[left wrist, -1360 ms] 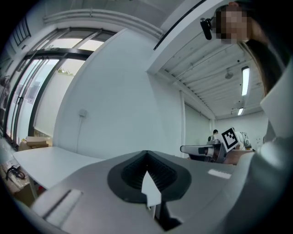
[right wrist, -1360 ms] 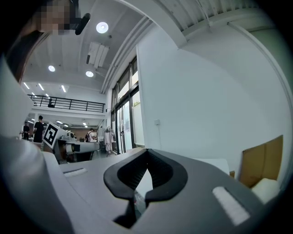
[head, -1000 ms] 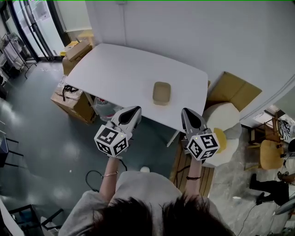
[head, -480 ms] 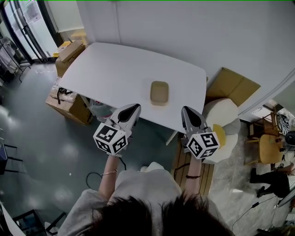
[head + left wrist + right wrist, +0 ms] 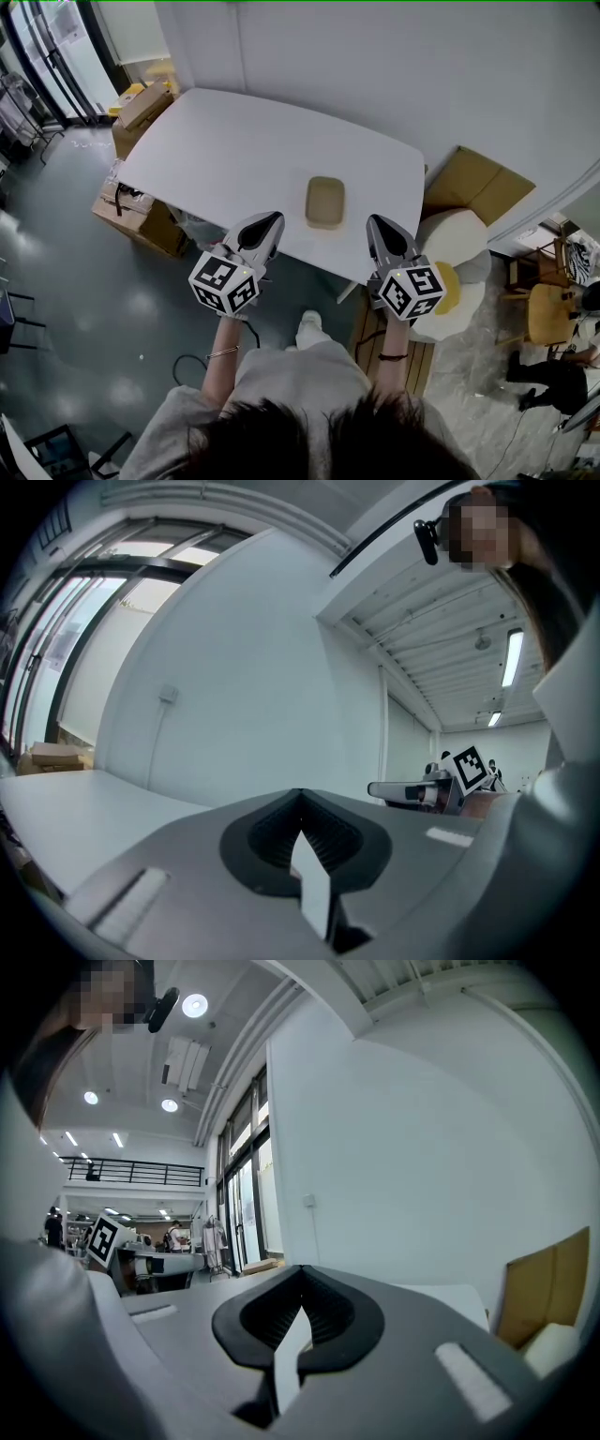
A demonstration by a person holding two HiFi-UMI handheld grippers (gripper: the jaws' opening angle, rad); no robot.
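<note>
Both grippers shut and empty, held off the near edge of the table.

A tan tray (image 5: 325,202) lies flat on the right half of the white table (image 5: 234,141), close to its near edge. The left gripper (image 5: 272,217) and right gripper (image 5: 378,221) hang just off that edge, apart from the tray, one to each side of it. Each gripper view shows the jaws pressed together at the tips with nothing between them. Cardboard boxes (image 5: 141,105) stand by the table's left end.
</note>
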